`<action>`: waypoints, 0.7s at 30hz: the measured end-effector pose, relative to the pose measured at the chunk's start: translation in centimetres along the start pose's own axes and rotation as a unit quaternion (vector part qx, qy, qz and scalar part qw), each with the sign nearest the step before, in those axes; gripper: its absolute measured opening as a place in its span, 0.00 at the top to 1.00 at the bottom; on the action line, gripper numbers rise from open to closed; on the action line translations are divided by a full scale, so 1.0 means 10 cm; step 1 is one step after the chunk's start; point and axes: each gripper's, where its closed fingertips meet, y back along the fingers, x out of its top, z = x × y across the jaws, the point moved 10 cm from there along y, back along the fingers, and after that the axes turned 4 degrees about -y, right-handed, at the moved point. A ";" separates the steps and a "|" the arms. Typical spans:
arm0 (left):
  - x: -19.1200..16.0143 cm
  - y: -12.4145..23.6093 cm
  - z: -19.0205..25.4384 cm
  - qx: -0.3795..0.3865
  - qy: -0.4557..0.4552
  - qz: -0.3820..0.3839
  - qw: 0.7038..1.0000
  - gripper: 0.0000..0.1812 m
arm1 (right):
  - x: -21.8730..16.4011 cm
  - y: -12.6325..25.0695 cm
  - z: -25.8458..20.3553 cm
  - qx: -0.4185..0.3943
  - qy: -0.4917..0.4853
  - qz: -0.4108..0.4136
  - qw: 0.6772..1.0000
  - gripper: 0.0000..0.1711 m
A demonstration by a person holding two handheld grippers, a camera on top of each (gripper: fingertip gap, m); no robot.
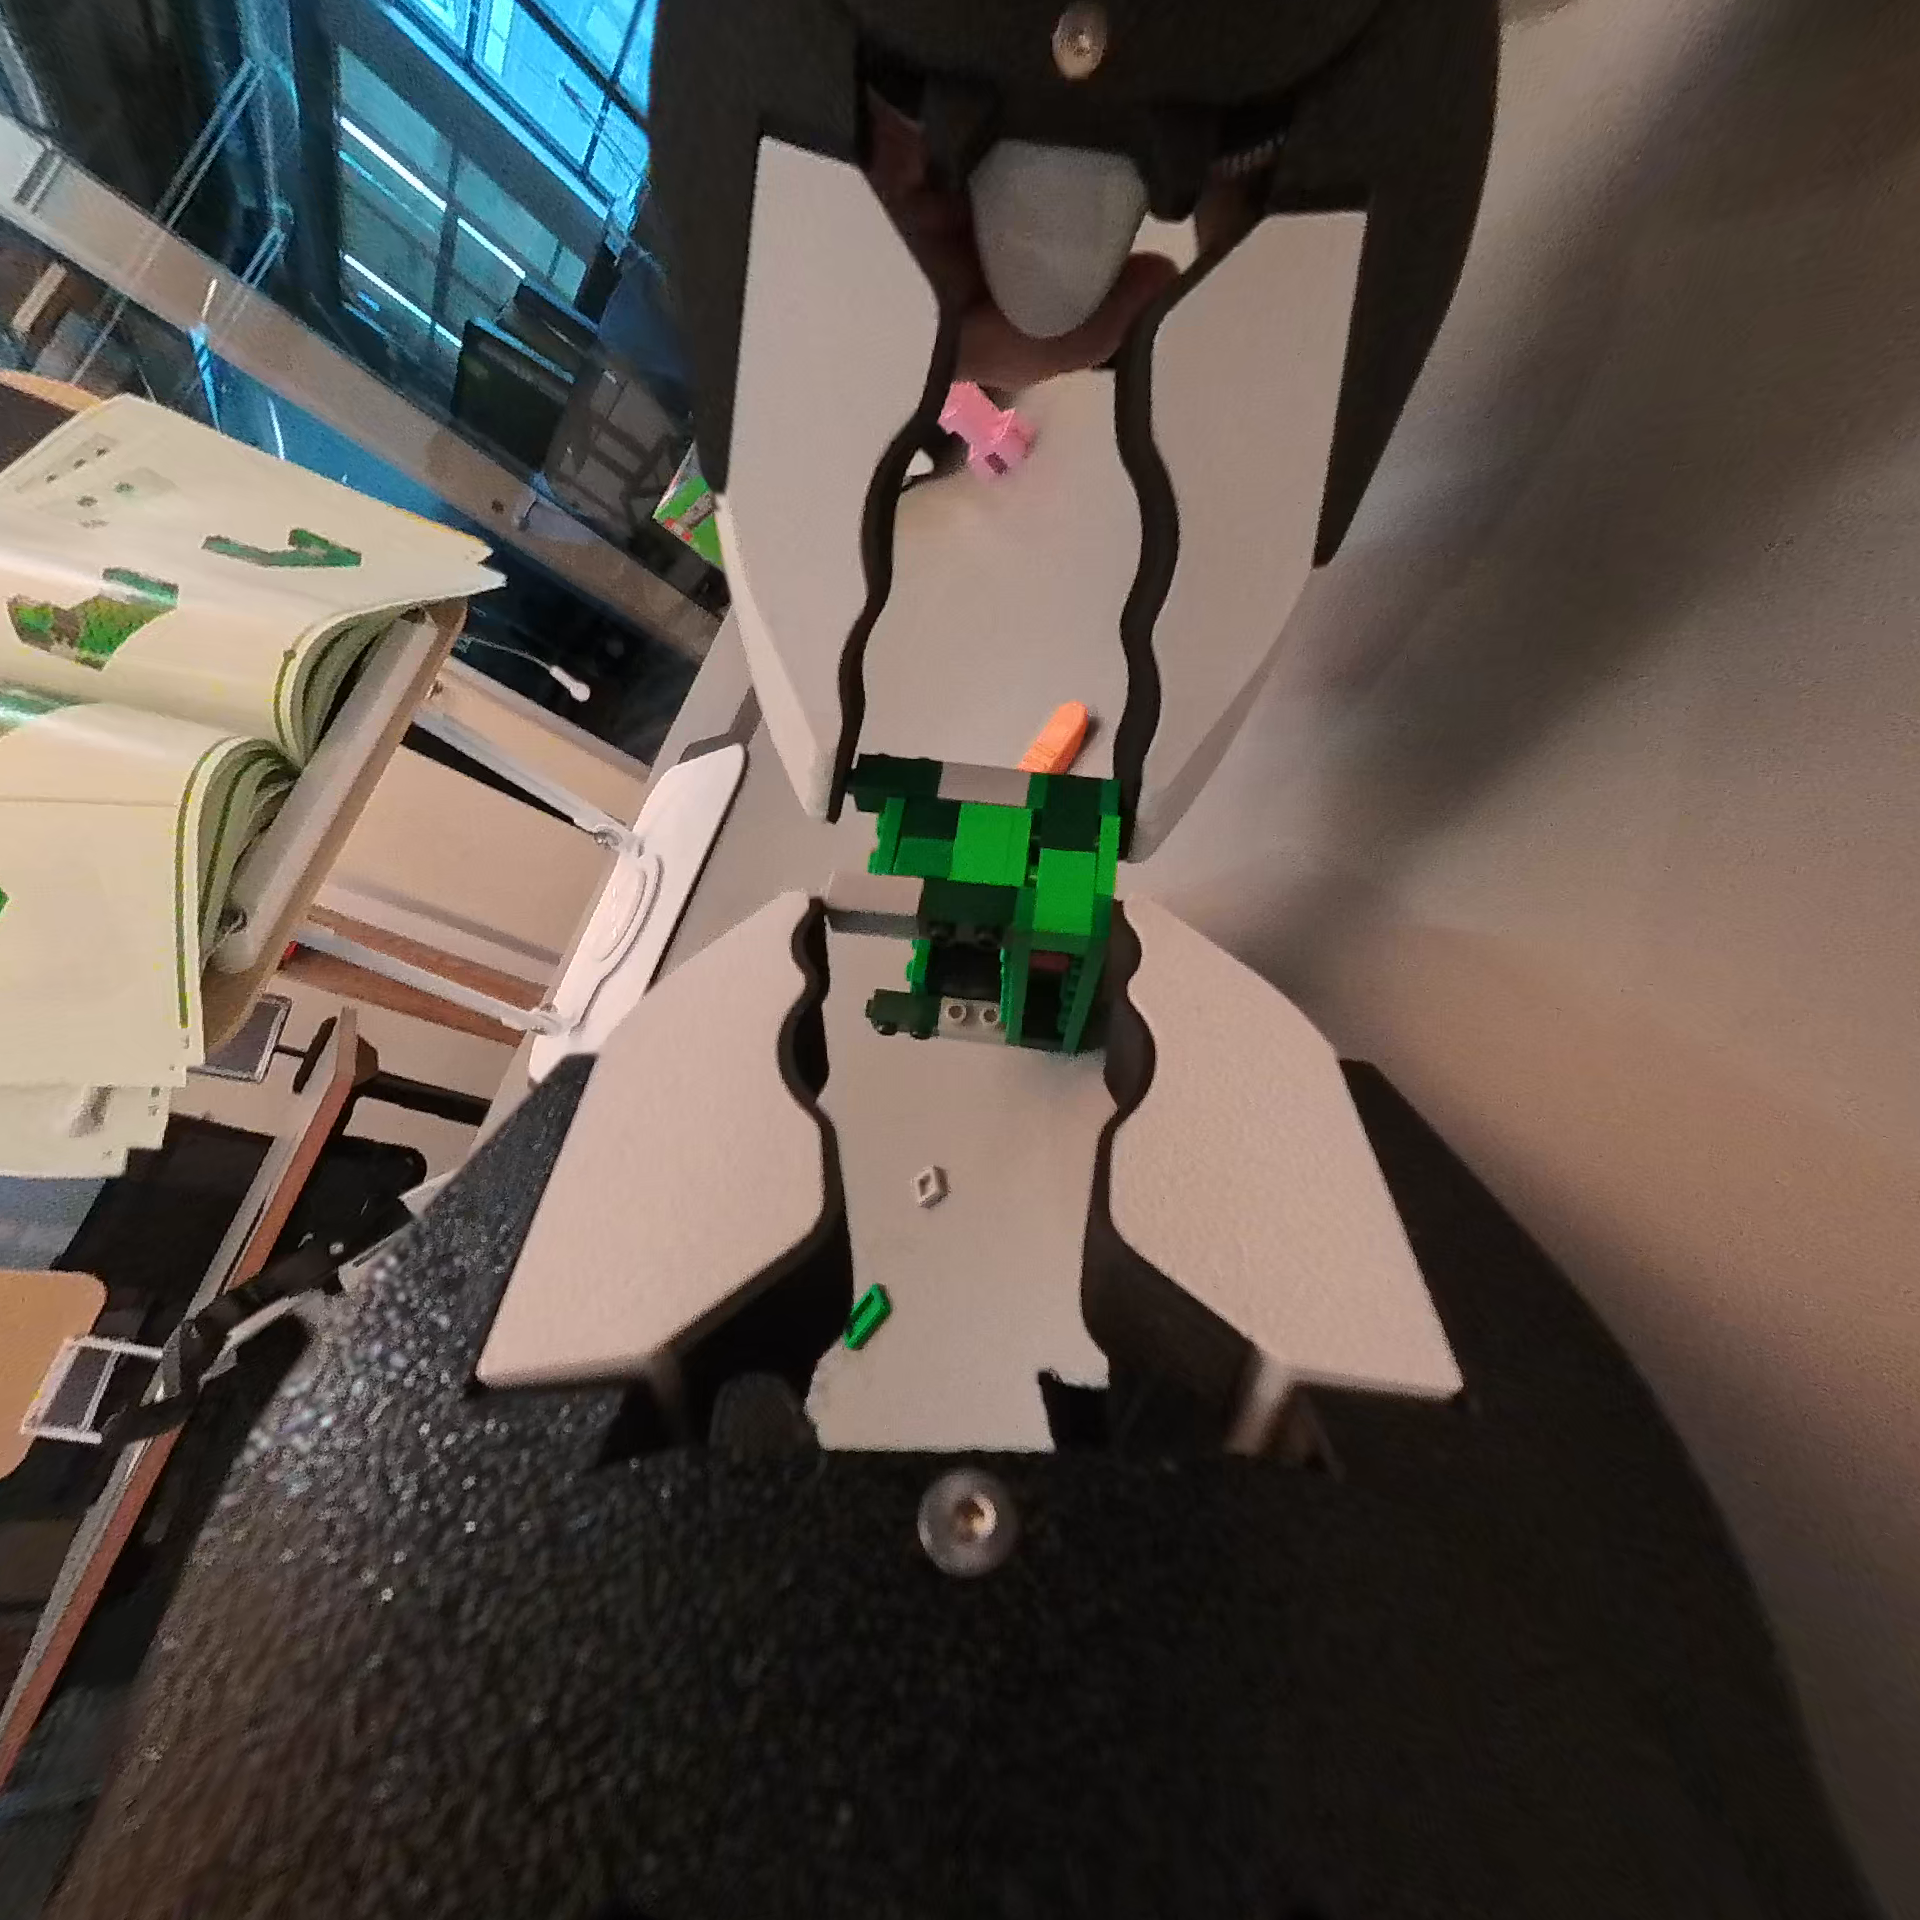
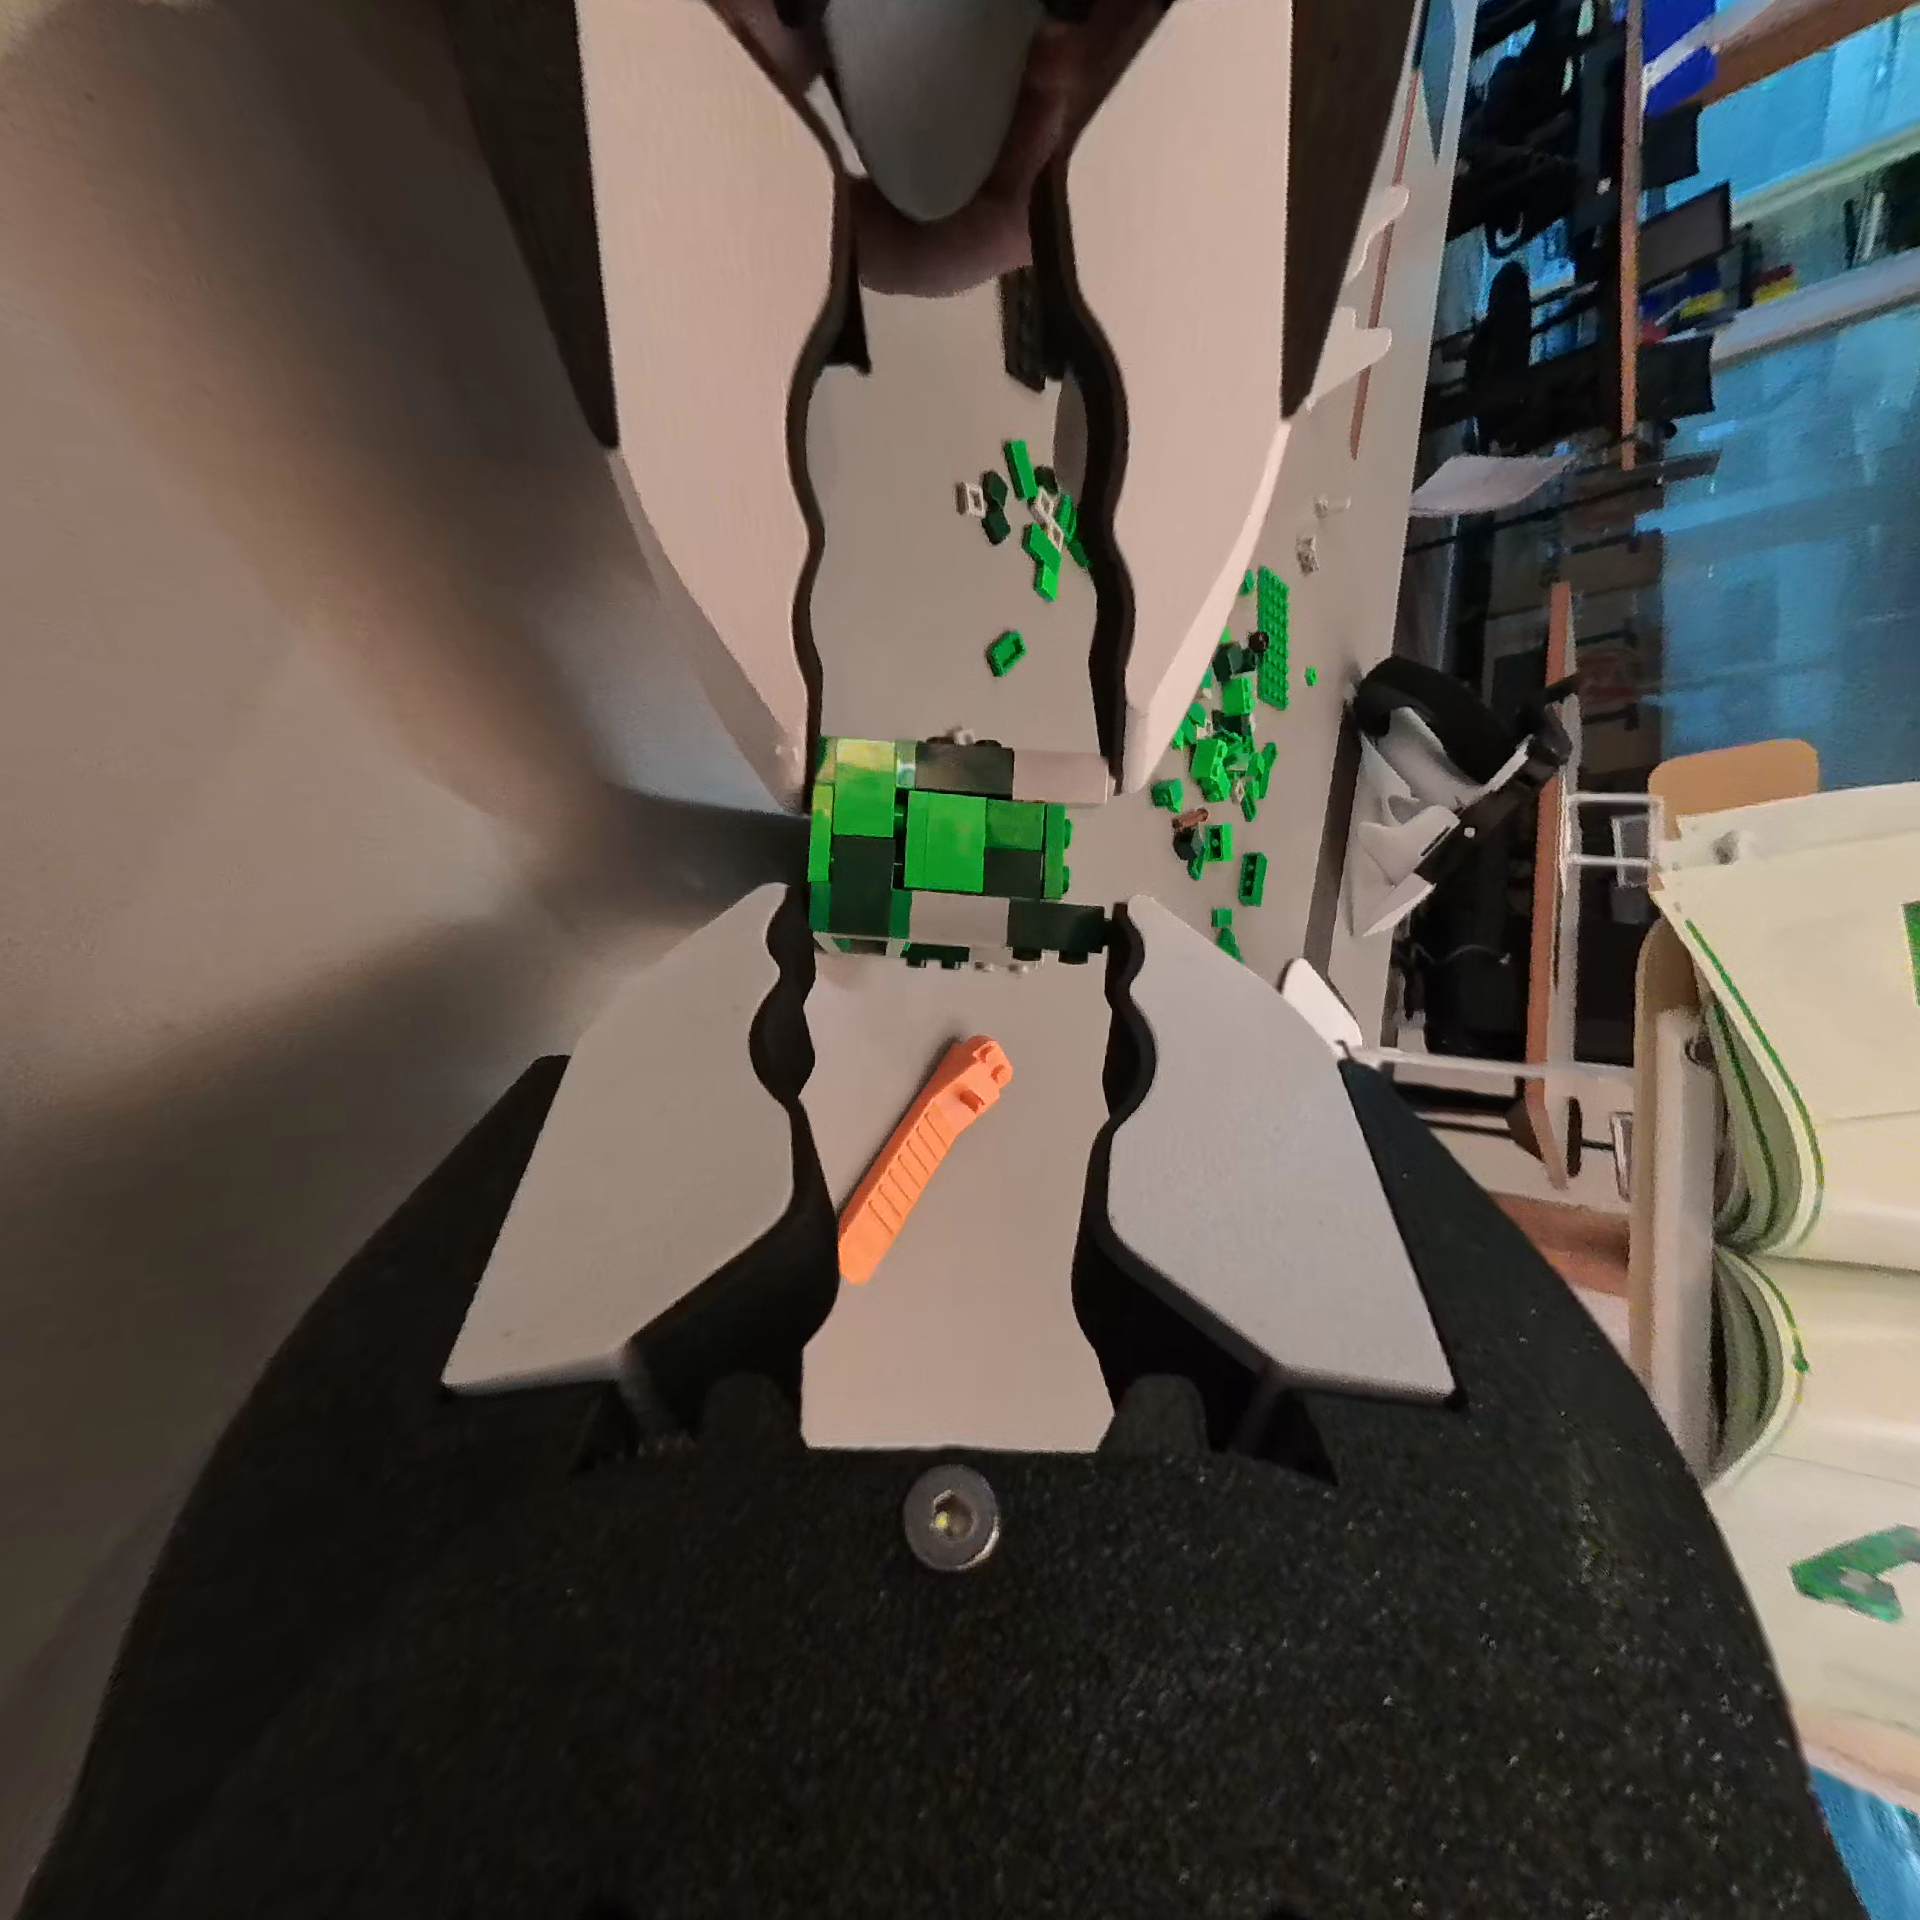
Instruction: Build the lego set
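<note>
In the left wrist view, our left gripper (image 1: 977,914) clamped the green lego block (image 1: 992,883), the right gripper (image 1: 982,805) opposite. In the right wrist view, our right gripper (image 2: 961,914) also pinched it, above the orange separator (image 2: 923,1158); we judged steady, even squeezing wise.

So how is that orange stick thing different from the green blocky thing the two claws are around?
The orange tool is one flat ridged piece in a single colour; the green build is a chunky block of many bricks in light green, dark green and grey. The orange tool lies loose on the white table, while the green build sits between the fingertips of both grippers. Both look like plastic pieces.
</note>
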 end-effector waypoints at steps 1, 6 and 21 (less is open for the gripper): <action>0.01 -0.01 0.00 0.002 0.001 -0.006 1.000 0.72 | 0.01 0.00 0.00 -0.006 0.001 -0.003 1.000 0.69; 0.02 -0.02 0.00 0.008 -0.004 -0.018 1.000 0.72 | 0.15 0.06 -0.01 0.001 -0.002 0.000 1.000 0.67; 0.03 -0.02 0.01 0.004 -0.011 -0.007 1.000 0.72 | 0.21 -0.05 -0.10 -0.027 0.050 -0.076 0.995 0.73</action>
